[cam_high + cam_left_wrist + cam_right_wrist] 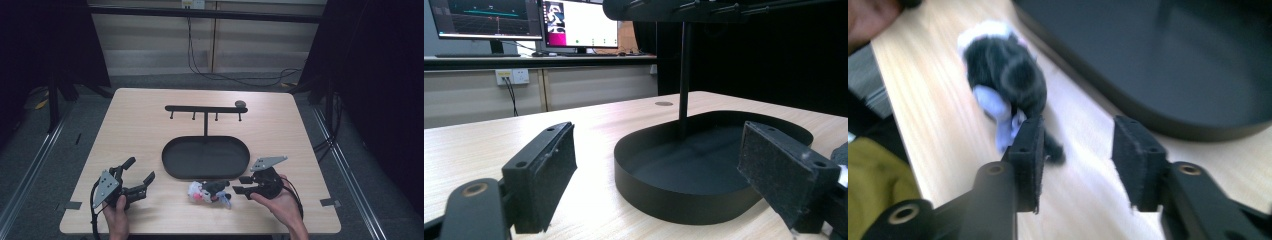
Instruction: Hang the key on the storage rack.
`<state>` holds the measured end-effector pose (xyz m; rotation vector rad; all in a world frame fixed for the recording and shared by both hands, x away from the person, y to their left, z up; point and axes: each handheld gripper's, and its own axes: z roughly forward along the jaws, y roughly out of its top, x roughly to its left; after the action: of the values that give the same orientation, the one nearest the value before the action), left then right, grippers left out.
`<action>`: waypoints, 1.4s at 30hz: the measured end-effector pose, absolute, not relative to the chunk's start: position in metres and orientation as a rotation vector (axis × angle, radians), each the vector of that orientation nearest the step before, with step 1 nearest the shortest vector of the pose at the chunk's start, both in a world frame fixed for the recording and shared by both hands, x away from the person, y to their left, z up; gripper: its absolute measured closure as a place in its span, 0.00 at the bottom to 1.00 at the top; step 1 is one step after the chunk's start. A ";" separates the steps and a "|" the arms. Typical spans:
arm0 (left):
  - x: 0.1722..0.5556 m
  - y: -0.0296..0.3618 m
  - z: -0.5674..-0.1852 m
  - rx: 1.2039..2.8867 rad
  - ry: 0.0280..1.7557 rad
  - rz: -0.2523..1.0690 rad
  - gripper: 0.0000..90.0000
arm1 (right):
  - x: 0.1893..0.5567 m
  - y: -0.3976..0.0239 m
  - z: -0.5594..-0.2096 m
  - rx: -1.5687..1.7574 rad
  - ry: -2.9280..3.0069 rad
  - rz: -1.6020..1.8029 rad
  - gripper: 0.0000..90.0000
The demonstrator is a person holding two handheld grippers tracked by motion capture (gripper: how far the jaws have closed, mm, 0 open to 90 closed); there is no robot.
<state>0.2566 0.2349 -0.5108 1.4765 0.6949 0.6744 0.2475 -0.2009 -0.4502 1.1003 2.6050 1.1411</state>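
A small plush toy (207, 191), black and white with pink and pale blue bits, lies on the wooden table just in front of the black oval tray (172, 165). From the tray rises a post with a hook bar (205, 108). My right gripper (238, 184) lies to the toy's right and points at it. In the right gripper view the jaws (1079, 130) stand apart over bare wood, with the toy (1003, 75) just beyond the left one. My left gripper (142, 169) rests at the front left, wide open; the left gripper view has its jaws (659, 140) framing the tray wall (664, 195).
A small dark round object (240, 104) sits at the right end of the hook bar. Dark curtains flank the table and cables (235, 77) trail on the floor behind it. The table's front edge (200, 232) lies close below both hands. Monitors (524, 20) glow on a far desk.
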 end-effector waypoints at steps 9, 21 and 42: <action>0.257 0.235 -0.511 1.478 0.694 0.676 0.17 | 0.249 -0.186 -0.457 1.058 2.801 1.038 0.69; 0.257 0.235 -0.511 1.476 0.694 0.674 0.17 | 0.255 -0.160 -0.458 1.005 2.917 0.915 0.79; 0.257 0.235 -0.511 1.476 0.695 0.674 0.17 | 0.268 -0.149 -0.451 0.986 2.942 0.809 0.97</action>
<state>0.2566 0.2349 -0.5108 1.4761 0.6947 0.6740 0.2676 -0.1491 -0.4508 0.9855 2.9418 0.8094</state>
